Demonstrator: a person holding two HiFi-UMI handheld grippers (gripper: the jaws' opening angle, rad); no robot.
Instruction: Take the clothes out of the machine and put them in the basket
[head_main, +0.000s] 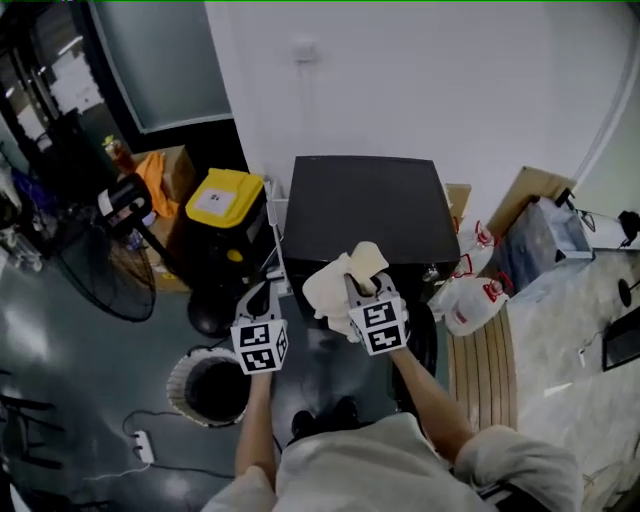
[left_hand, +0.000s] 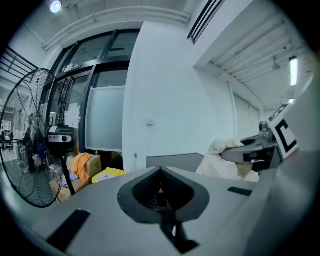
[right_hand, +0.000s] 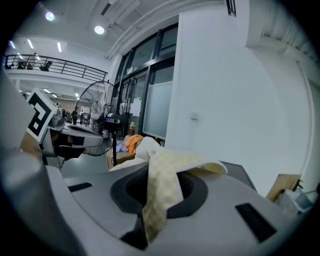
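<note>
Since the black boxy machine (head_main: 365, 205) is seemingly being emptied, the round white slatted basket (head_main: 210, 385) waits left of its front. A cream checked cloth (head_main: 330, 285) hangs clear before the machine, likely bound there, pinched tight in the fingers of the right gripper (right_hand: 159, 200). The left gripper (left_hand: 161, 192) has its fingers pressed together, empty.

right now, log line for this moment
left gripper: shut, empty | right gripper: shut on cloth | cloth: not yet in basket

- We see the black machine (head_main: 365, 205), flat-topped.
- Crumpled cream cloth (head_main: 338, 284) over its front edge, clamped in our right gripper (head_main: 366, 292).
- Round white basket (head_main: 181, 381) beside its front-left corner.
</note>
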